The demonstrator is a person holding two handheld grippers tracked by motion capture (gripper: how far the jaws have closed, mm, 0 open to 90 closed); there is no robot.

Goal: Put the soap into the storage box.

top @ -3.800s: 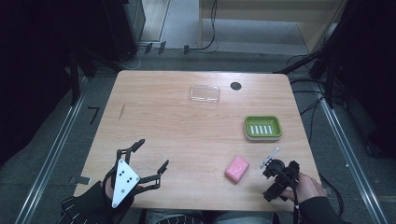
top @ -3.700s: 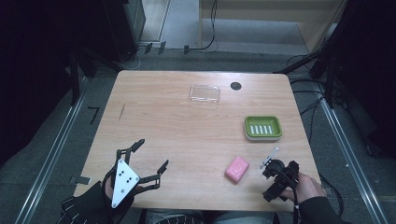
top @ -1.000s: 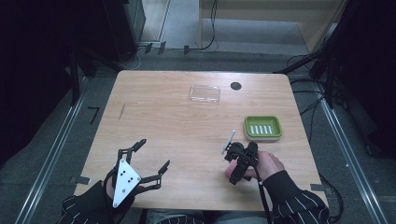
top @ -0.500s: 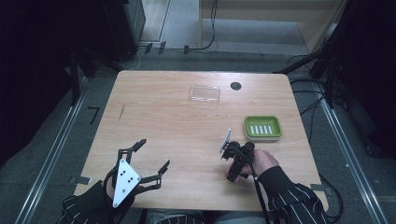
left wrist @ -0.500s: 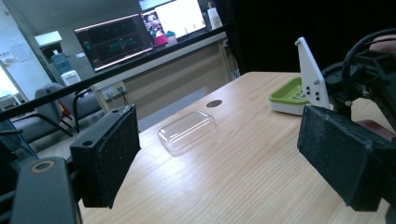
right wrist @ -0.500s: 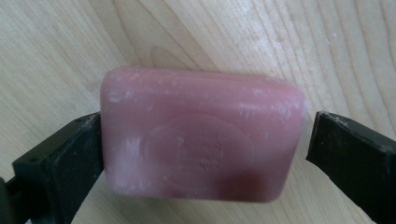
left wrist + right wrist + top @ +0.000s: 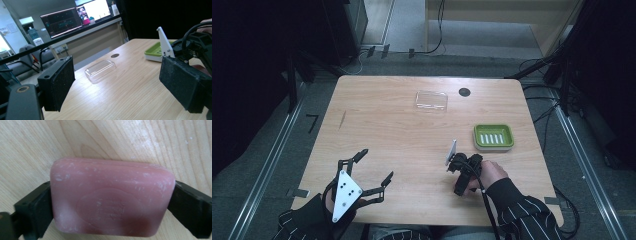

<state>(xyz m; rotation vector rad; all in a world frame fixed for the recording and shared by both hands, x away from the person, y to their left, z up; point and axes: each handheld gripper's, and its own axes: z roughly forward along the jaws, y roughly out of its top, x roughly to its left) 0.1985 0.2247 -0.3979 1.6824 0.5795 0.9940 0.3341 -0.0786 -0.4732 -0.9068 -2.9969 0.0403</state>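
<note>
A pink bar of soap (image 7: 112, 197) sits between the two black pads (image 7: 35, 207) of my right gripper, which press on its two ends over the wooden table. From above, my right gripper (image 7: 462, 175) is at the front right of the table and covers the soap. A green soap dish (image 7: 493, 136) lies just beyond it to the right. My left gripper (image 7: 375, 164) rests at the front left, jaws wide apart and empty. A clear plastic lid (image 7: 431, 100) lies at the back middle.
A small black round hole (image 7: 464, 92) is set in the tabletop beside the lid. The left gripper view looks past its open pads (image 7: 57, 85) to the lid (image 7: 100, 70), the dish (image 7: 156, 50) and the right gripper (image 7: 192, 47).
My right gripper has come from the table's front right edge leftward onto the pink soap and shut on it. The left gripper has stayed put.
</note>
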